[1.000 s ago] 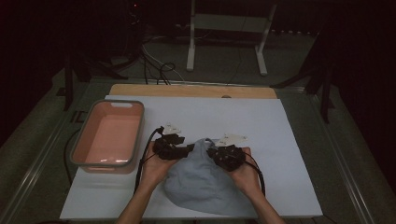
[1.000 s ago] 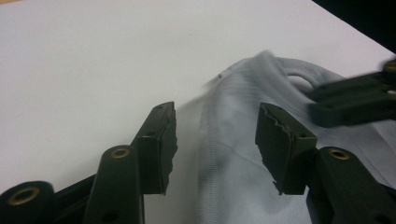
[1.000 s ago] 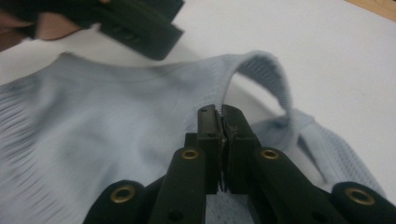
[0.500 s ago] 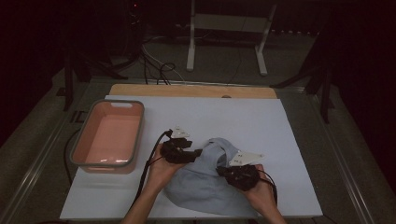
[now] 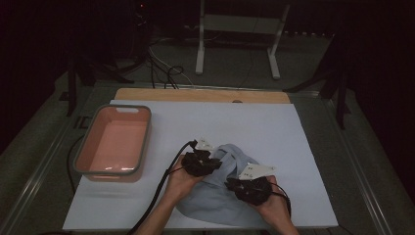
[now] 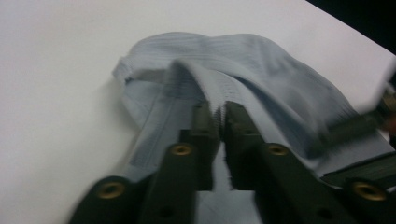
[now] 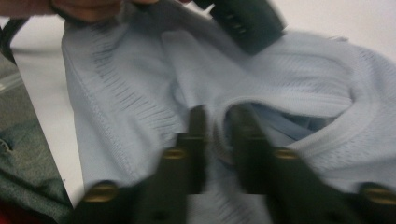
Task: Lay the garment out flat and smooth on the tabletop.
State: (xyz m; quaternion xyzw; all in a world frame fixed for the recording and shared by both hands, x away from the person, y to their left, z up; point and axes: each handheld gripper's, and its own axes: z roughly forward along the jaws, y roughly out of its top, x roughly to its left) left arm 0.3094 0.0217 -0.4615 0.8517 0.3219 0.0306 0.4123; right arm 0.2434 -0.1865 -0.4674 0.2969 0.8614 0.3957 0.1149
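A light blue knitted garment point(image 5: 215, 205) lies crumpled on the white sheet point(image 5: 244, 122) near the front edge. My left gripper point(image 5: 214, 164) is at its upper left part. In the left gripper view the left gripper point(image 6: 217, 109) has just closed and is shut on a raised ribbed hem of the garment point(image 6: 280, 79). My right gripper point(image 5: 234, 184) rests on the garment's right side. In the right gripper view the right gripper point(image 7: 217, 115) has just been opening, and its blurred jaws stand a little apart with the neckline rib of the garment point(image 7: 140, 84) between them.
A pink tub point(image 5: 125, 106) with a grey rim stands on the sheet at the left. A wooden board point(image 5: 200, 94) lies along the sheet's far edge. Behind the table are a white stand point(image 5: 235, 44) and loose cables point(image 5: 166, 73).
The right hand has moved from the garment's upper right toward the near edge. The left hand has shifted right. The garment's upper part is now bunched between the grippers.
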